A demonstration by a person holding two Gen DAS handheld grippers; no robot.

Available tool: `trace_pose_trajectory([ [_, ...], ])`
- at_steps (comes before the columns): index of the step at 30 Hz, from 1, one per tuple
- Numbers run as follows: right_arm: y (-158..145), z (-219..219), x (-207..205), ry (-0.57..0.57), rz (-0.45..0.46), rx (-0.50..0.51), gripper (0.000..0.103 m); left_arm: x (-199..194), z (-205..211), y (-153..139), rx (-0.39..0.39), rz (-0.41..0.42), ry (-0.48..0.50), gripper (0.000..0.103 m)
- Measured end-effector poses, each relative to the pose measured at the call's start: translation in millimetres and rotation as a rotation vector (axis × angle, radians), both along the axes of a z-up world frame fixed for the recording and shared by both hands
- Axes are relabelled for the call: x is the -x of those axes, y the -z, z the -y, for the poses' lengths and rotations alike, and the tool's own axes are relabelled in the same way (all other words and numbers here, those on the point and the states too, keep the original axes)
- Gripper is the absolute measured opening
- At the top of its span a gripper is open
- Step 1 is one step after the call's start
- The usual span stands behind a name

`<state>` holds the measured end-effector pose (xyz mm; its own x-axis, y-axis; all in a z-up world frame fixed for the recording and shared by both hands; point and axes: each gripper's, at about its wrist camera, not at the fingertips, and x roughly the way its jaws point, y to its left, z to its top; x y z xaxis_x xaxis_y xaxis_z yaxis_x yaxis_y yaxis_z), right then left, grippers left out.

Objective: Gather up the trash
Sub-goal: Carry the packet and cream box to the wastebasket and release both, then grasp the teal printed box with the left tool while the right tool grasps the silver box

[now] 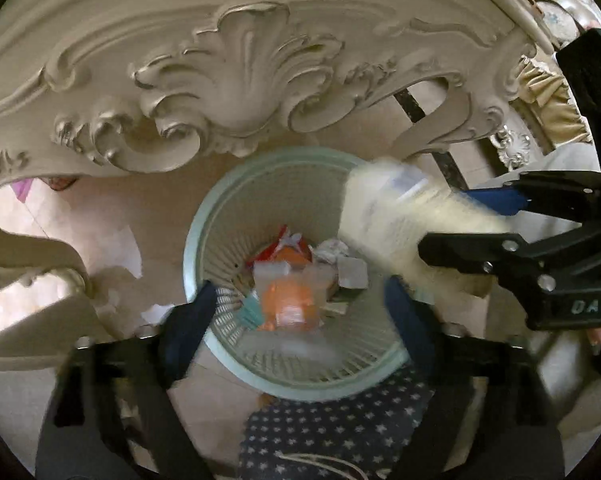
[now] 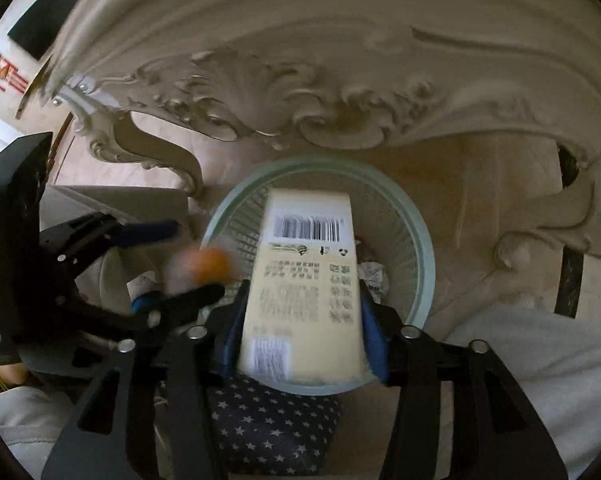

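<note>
A pale green slatted waste basket (image 1: 204, 220) stands on the floor below both grippers, with crumpled paper and wrappers inside. My left gripper (image 1: 300, 300) is open above it, and a blurred orange and clear wrapper (image 1: 290, 306) hangs between its fingers over the basket. My right gripper (image 2: 302, 320) is shut on a pale yellow carton (image 2: 304, 280) with a barcode, held over the basket (image 2: 420, 248). The carton also shows in the left wrist view (image 1: 400, 220), with the right gripper (image 1: 496, 216) on it. The left gripper (image 2: 180, 256) and the orange wrapper (image 2: 210, 266) show at the left of the right wrist view.
A carved cream table apron (image 1: 236, 92) and curved legs (image 2: 156, 152) arch right behind the basket. A star-patterned navy cloth (image 1: 332, 428) lies at the basket's near side. The floor is beige tile (image 1: 60, 220). Grey fabric (image 2: 540, 360) lies at right.
</note>
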<state>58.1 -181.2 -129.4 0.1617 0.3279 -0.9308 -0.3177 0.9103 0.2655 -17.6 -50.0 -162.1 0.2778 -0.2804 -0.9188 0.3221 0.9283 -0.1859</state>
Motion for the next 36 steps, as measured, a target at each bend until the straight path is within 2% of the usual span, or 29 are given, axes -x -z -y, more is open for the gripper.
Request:
trace_pose_trajectory([
  [2, 1, 2, 3, 0.025, 0.012, 0.001, 0.065, 0, 1, 1, 0.003, 0.023, 0.004, 0.085],
  [6, -2, 15, 17, 0.065, -0.001, -0.045, 0.065, -2, -1, 4, 0.009, 0.006, -0.006, 0.086],
  [9, -7, 20, 17, 0.082, 0.026, -0.026, 0.065, -1, -4, 4, 0.005, 0.000, -0.018, 0.086],
  [14, -21, 16, 20, 0.071, 0.080, -0.014, 0.065, 5, -14, -13, 0.000, 0.033, -0.043, 0.086],
  [22, -65, 9, 27, 0.058, 0.160, -0.006, 0.065, 19, -36, -84, 0.031, 0.146, -0.064, 0.086],
  [27, -105, 5, 27, 0.029, 0.232, -0.079, 0.065, 11, -50, -140, 0.080, 0.236, -0.091, 0.086],
  [29, -123, 6, 20, 0.016, 0.283, -0.109, 0.065, -3, -58, -167, 0.098, 0.293, -0.095, 0.086],
  [31, -145, 10, 2, 0.015, 0.367, -0.129, 0.065, -25, -63, -187, 0.073, 0.367, -0.107, 0.086],
  [33, -159, 15, -20, 0.036, 0.431, -0.123, 0.065, -47, -67, -202, 0.036, 0.424, -0.139, 0.086],
  [36, -173, 27, -60, 0.077, 0.495, -0.153, 0.065, -93, -80, -215, 0.038, 0.466, -0.201, 0.086],
])
